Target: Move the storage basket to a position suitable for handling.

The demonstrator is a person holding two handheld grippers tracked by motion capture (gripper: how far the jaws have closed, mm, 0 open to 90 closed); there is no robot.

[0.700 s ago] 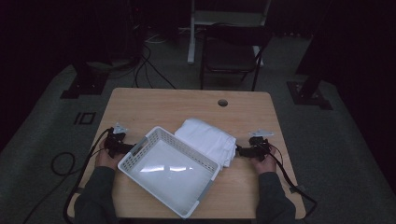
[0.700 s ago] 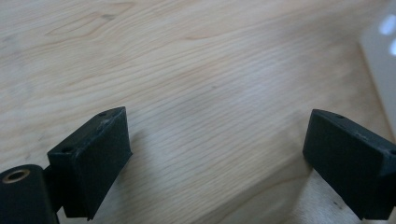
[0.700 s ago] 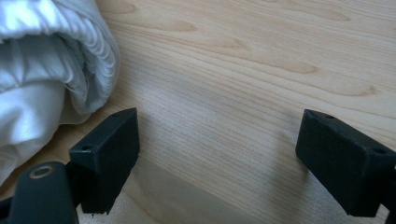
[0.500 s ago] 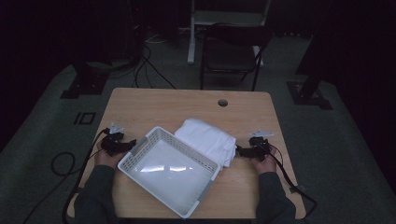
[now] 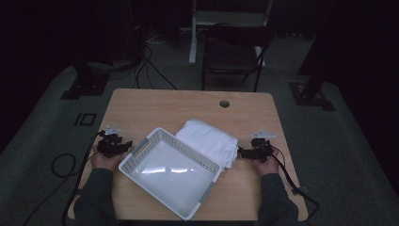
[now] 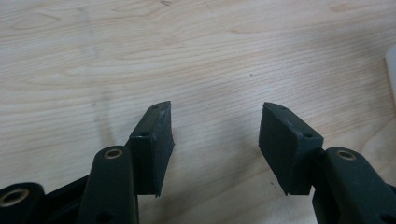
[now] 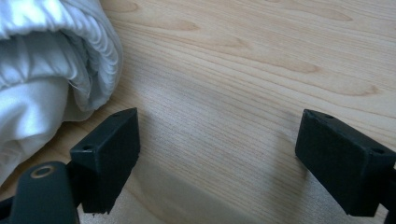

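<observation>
A white perforated plastic basket (image 5: pixel 141 162) lies empty and turned at an angle on the front of the wooden table. A folded white towel (image 5: pixel 209 141) rests against its far right rim. My left gripper (image 5: pixel 126 146) sits on the table just left of the basket's left corner. It is open, with bare wood between its pads (image 6: pixel 152 140). My right gripper (image 5: pixel 241 152) lies right of the towel and points at it, open. In the right gripper view the towel's folded edge (image 7: pixel 46 60) is just past the left pad (image 7: pixel 109 149), apart from it.
The light wooden table (image 5: pixel 188 106) has a round cable hole (image 5: pixel 224 103) near its far edge. A dark chair (image 5: pixel 233 56) stands behind the table. Cables trail off both front sides of the table (image 5: pixel 61 165). A sliver of the basket's edge (image 6: pixel 392 70) appears in the left gripper view.
My left gripper has drawn back a little to the left, away from the basket's corner. The basket, the towel and my right gripper have stayed where they were.
</observation>
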